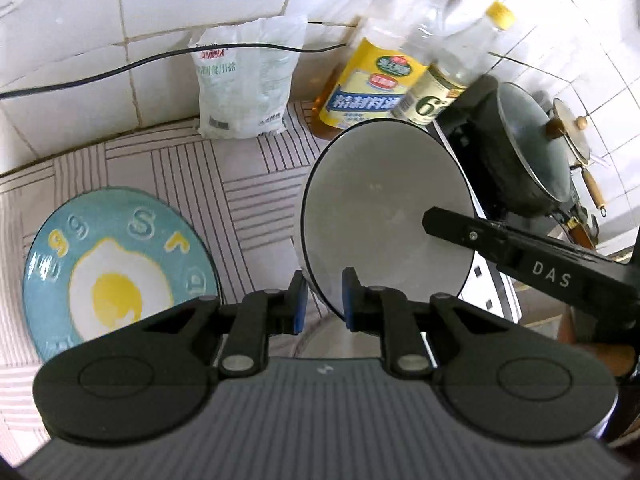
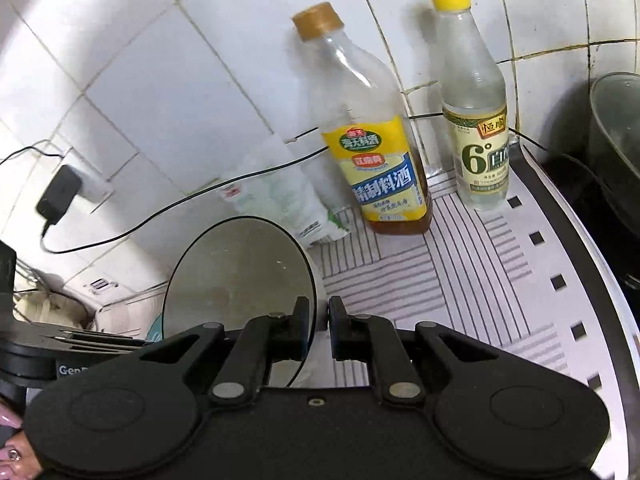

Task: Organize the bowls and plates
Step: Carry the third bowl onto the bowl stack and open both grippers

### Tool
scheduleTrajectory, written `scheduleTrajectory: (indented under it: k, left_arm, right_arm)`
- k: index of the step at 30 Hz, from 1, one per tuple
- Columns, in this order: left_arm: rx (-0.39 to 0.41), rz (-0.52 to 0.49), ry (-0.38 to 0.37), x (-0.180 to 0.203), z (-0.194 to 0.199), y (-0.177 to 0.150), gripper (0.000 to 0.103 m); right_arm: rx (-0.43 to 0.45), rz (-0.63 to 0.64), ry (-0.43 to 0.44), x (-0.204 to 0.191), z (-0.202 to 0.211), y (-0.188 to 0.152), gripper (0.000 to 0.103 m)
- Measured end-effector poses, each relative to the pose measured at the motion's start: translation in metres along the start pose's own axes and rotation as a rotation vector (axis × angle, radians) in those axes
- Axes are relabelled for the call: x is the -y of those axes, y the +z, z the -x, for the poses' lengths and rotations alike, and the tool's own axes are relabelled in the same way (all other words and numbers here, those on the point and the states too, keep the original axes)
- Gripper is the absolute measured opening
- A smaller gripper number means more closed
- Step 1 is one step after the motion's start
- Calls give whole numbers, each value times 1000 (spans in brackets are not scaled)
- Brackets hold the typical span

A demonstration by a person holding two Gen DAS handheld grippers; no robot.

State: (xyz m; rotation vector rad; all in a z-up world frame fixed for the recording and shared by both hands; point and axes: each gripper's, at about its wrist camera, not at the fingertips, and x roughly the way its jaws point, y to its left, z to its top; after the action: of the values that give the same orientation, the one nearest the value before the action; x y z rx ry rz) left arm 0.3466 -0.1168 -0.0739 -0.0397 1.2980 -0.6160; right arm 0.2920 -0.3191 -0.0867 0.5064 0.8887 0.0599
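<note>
A white bowl [image 1: 380, 200] with a dark rim hangs tilted above the striped mat [image 1: 240, 184]. My left gripper [image 1: 324, 284] is shut on its near rim. From the right, one finger [image 1: 452, 226] of my right gripper lies inside the bowl. In the right wrist view the same bowl [image 2: 240, 280] stands on edge, and my right gripper [image 2: 319, 312] is shut on its rim. A blue plate [image 1: 120, 256] with a fried-egg picture lies flat on the mat to the left of the bowl.
Against the tiled wall stand a salt bag [image 1: 248, 80], a cooking wine bottle [image 2: 372, 160] and a vinegar bottle [image 2: 476, 128]. A lidded dark pan [image 1: 528, 148] sits on the stove at right. A black cable [image 1: 120, 68] runs along the wall to a charger [image 2: 60, 192].
</note>
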Motion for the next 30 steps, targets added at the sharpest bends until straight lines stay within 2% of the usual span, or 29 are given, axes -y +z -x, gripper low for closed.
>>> scheduleTrajectory:
  k: [4, 8, 11, 14, 18, 22, 25, 27, 30]
  left_arm:
    - [-21, 12, -9, 7, 10, -15, 16]
    - [-107, 23, -7, 19, 10, -33, 19]
    - [-97, 21, -6, 29, 7, -45, 21]
    - [-96, 14, 21, 34, 3, -57, 21]
    - [-129, 43, 20, 32, -1, -71, 21]
    - [-103, 37, 63, 35, 2, -84, 21]
    - [-106, 73, 59, 28, -1, -88, 21]
    - [-113, 107, 44, 23, -4, -89, 21]
    - [-118, 116, 81, 21, -13, -92, 21]
  right_arm:
    - [6, -9, -13, -6, 20, -12, 14]
    - [41, 56, -35, -17, 37, -31, 13]
    - [79, 112, -72, -13, 41, -48, 13]
    - [61, 56, -36, 3, 41, -59, 13]
    - [64, 127, -41, 0, 43, -76, 13]
    - [104, 263, -65, -11, 42, -95, 13]
    - [88, 232, -25, -5, 38, -94, 12]
    - [94, 294, -49, -11, 34, -97, 12]
    - [82, 347, -71, -17, 29, -102, 13]
